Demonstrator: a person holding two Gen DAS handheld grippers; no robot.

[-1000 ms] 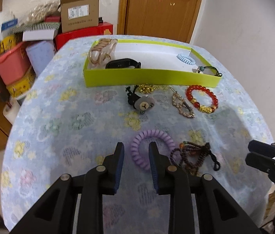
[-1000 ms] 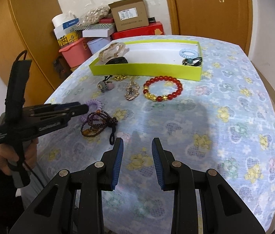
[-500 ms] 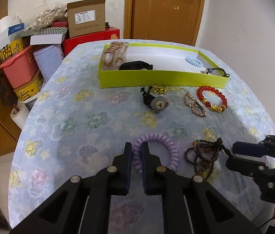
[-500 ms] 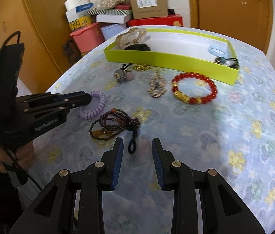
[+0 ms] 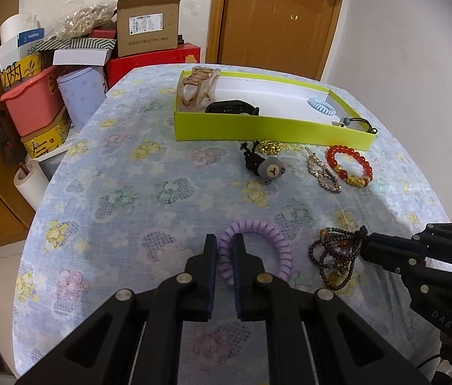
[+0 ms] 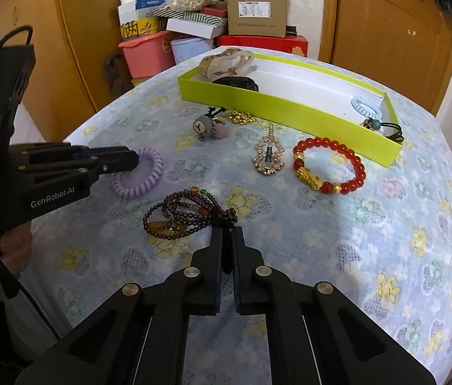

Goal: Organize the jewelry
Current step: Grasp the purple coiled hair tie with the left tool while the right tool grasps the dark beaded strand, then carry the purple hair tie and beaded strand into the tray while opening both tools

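Observation:
My left gripper (image 5: 225, 244) is shut on the near side of a purple coil hair tie (image 5: 264, 237), which lies on the flowered tablecloth; it shows in the right wrist view (image 6: 142, 176) too. My right gripper (image 6: 227, 235) is shut on the black tassel of a dark brown bead bracelet (image 6: 181, 216), also seen in the left wrist view (image 5: 335, 256). Further back lies a yellow-green tray (image 5: 258, 125) holding a hair claw (image 5: 195, 88), a black band (image 5: 232, 107) and a blue coil tie (image 5: 322, 107).
Between the tray and my grippers lie a red bead bracelet (image 5: 349, 166), a rhinestone clip (image 5: 322, 176), a grey bear hair tie (image 5: 271, 170) and a gold chain (image 5: 269, 147). Boxes and bins (image 5: 33, 109) are stacked beyond the table's left edge. A door (image 5: 277, 22) stands behind.
Both grippers moved forward and closed: the left one on the purple hair tie, the right one on the brown bead bracelet's tassel.

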